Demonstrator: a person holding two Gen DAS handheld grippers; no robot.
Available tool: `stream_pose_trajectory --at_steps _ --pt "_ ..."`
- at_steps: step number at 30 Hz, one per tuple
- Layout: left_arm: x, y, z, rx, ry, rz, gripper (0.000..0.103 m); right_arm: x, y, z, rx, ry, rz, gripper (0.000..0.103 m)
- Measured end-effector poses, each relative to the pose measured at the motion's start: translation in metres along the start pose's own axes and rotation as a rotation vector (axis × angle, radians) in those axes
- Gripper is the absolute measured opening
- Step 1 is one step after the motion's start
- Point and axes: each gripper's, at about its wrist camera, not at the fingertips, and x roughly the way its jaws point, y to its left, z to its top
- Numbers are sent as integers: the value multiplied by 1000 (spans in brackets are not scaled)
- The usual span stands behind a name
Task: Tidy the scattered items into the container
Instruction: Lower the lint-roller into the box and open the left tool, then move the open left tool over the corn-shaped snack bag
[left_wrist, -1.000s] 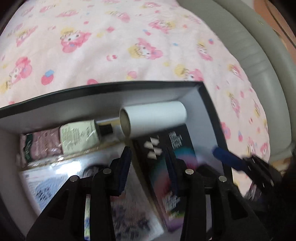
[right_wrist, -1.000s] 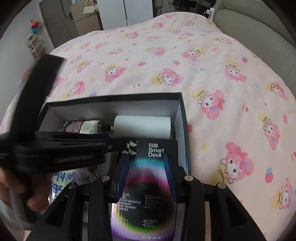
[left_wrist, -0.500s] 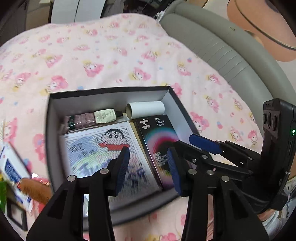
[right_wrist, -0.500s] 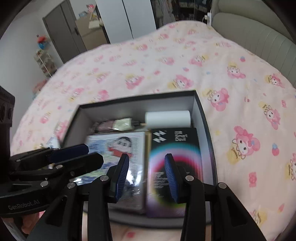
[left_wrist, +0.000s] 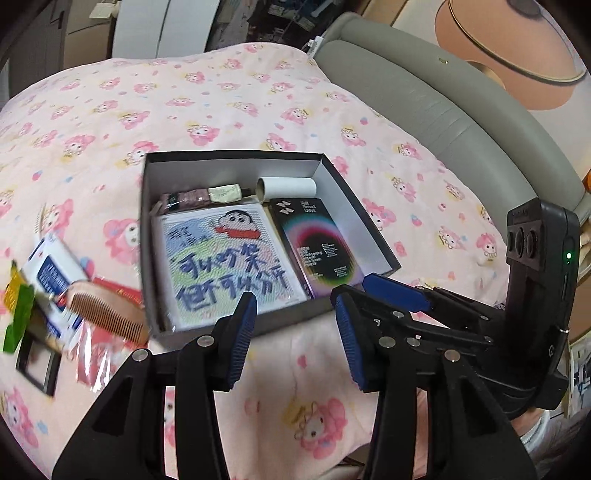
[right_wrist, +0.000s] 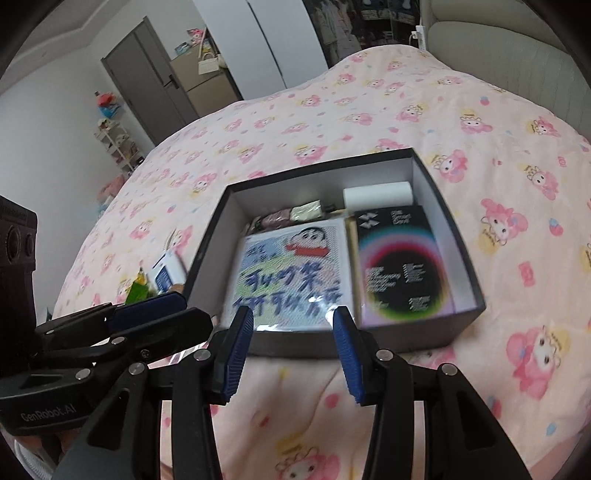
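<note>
A black box (left_wrist: 369, 218) (right_wrist: 458, 240) sits on the pink bed. Inside lie a cartoon picture pack (left_wrist: 225, 258) (right_wrist: 291, 273), a black Smart Devil package (left_wrist: 317, 247) (right_wrist: 400, 264), a white roll (left_wrist: 288, 186) (right_wrist: 376, 195) and a tube (left_wrist: 199, 195) (right_wrist: 288, 216). Left of the box lie a wooden comb (left_wrist: 107, 310), a blue-white packet (left_wrist: 51, 273) (right_wrist: 168, 271), a green wrapper (left_wrist: 18, 310) (right_wrist: 138, 286) and a small black frame (left_wrist: 37, 362). My left gripper (left_wrist: 293, 336) is open and empty, above the blanket in front of the box. My right gripper (right_wrist: 291, 350) is open and empty beside it.
The pink patterned blanket (left_wrist: 221, 96) covers the bed. A grey padded headboard (left_wrist: 443, 110) runs along the right. A door and shelves (right_wrist: 147, 92) stand at the far side of the room. A red plastic-wrapped packet (left_wrist: 107, 339) lies under the comb.
Both grippers have pulled back and up from the box. The right gripper let go of the Smart Devil package, which now lies in the box. Both are open.
</note>
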Motion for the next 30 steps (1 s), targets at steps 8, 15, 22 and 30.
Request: stream_pose_trajectory --at_steps 8,15,22,30 --pt "-49 8 -18 2 -64 51 45 -16 40 -15 -76 -1 20 41" --pt "-87 32 -41 -38 -113 118 46 -21 84 -27 -139 2 67 41" --pt "-116 79 -72 -143 -146 169 46 -5 137 -36 -248 38 112 41" --pt "-134 143 -108 -290 -186 234 46 34 199 -41 -359 79 169 41"
